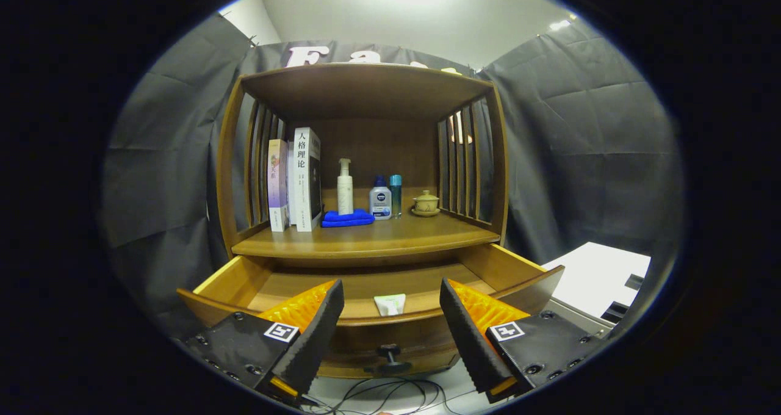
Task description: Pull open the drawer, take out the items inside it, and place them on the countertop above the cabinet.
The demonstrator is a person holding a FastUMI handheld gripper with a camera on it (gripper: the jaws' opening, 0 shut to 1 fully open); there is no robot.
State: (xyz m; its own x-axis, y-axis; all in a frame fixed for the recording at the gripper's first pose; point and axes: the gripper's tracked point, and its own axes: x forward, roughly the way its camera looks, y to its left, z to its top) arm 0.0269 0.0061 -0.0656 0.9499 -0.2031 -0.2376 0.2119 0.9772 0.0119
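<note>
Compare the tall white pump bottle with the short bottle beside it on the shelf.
The pump bottle is tall, slim, all white, standing on the blue cloth; the short bottle is squat, blue-capped, on bare wood. Both stand upright. The hand-held gripper hangs open over the drawer.

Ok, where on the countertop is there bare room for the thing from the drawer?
Bare wood runs along the countertop's front edge, widest at the right, ahead of the cup. The back row is crowded: books, cloth, bottles. The tongs are open, over the open drawer.
</note>
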